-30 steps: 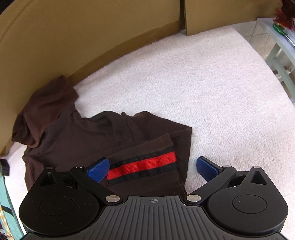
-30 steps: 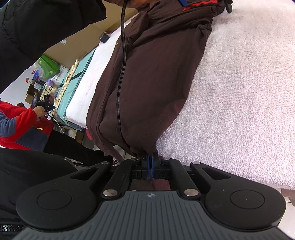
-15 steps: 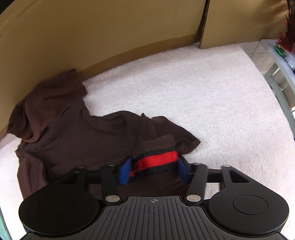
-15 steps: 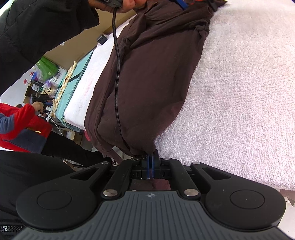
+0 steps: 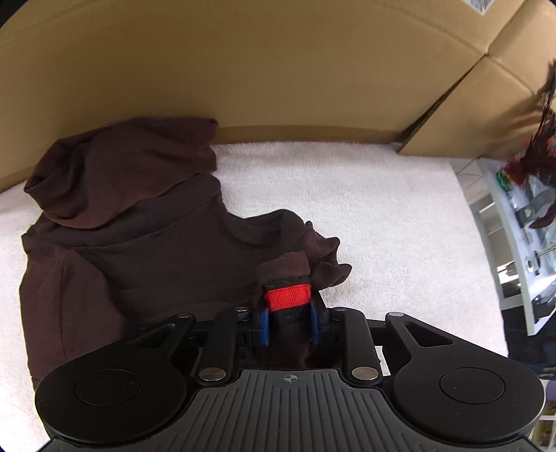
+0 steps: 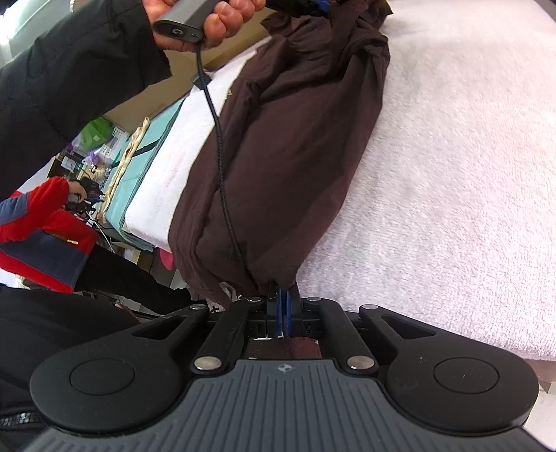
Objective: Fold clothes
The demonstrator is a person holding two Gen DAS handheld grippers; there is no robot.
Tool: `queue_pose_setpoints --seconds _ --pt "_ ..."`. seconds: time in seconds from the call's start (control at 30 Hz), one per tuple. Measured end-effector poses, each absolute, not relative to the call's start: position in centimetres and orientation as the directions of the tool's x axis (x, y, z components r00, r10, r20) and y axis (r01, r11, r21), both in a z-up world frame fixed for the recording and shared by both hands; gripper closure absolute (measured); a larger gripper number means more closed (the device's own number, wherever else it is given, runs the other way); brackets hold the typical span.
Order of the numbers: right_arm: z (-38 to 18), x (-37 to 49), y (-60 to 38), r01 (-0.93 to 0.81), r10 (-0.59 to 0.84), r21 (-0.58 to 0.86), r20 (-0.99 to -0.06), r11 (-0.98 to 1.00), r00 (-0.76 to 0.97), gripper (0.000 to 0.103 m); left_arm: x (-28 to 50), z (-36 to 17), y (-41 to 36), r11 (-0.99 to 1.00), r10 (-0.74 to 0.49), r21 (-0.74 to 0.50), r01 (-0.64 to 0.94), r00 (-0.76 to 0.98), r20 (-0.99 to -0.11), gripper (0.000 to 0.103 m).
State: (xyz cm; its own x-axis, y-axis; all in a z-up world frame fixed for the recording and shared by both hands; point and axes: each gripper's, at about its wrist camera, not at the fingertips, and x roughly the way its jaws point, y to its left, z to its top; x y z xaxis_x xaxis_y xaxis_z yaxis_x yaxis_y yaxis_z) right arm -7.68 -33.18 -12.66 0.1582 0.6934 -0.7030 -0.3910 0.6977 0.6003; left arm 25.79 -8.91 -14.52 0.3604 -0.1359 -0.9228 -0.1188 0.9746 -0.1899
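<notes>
A dark brown hooded top (image 5: 139, 250) lies on the white towel-covered table (image 5: 382, 208), its hood bunched against the cardboard wall. My left gripper (image 5: 288, 321) has its jaws closing on the sleeve cuff (image 5: 286, 295), which bears a red and black stripe; the blue pads press the bunched cuff from both sides. In the right wrist view the same top (image 6: 285, 146) stretches away along the table edge. My right gripper (image 6: 283, 306) is shut on its near hem, and the fabric hangs taut from the pads.
A brown cardboard wall (image 5: 243, 69) backs the table. A pale side shelf (image 5: 514, 222) with small items stands at the right. A hand (image 6: 215, 17) holds the other gripper's handle, its black cable (image 6: 222, 174) trailing over the top. A person in red (image 6: 38, 229) stands beyond.
My left gripper went from wide open over the striped cuff to closed on it, bunching it, and moved toward the hood. My right gripper stayed put, still clamped on the hem.
</notes>
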Motion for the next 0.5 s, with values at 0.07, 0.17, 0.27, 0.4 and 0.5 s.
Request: queue_pose_setpoints --seconds 0.07,0.17,0.27,0.4,0.5 --pt "-11.8 -8.1 -32.5 -0.398 0.685 0.586 -0.707 0.706 0.174 0.101 25.3 -14.0 -7.9 0.968 -0.164 -0.222 -0.115 0.375 -0.913 0.083" --pt "-10.4 -8.6 -31.2 -0.408 0.669 0.560 -0.717 0.721 0.197 0.101 24.7 -13.4 -5.9 0.957 -0.211 -0.272 -0.106 0.393 -0.895 0.083" --pt "-9.4 -8.9 -29.5 -0.411 0.656 0.543 -0.724 0.732 0.213 0.101 23.5 -12.8 -3.4 0.940 -0.258 -0.325 -0.104 0.406 -0.877 0.083" --pt "-8.6 -9.0 -26.1 -0.428 0.642 0.522 -0.739 0.738 0.205 0.101 21.8 -12.8 0.5 0.924 -0.296 -0.368 -0.106 0.412 -0.862 0.083" --pt "-8.3 -9.2 -23.1 -0.454 0.628 0.501 -0.755 0.737 0.187 0.101 20.7 -13.0 3.6 0.912 -0.317 -0.393 -0.114 0.410 -0.855 0.083"
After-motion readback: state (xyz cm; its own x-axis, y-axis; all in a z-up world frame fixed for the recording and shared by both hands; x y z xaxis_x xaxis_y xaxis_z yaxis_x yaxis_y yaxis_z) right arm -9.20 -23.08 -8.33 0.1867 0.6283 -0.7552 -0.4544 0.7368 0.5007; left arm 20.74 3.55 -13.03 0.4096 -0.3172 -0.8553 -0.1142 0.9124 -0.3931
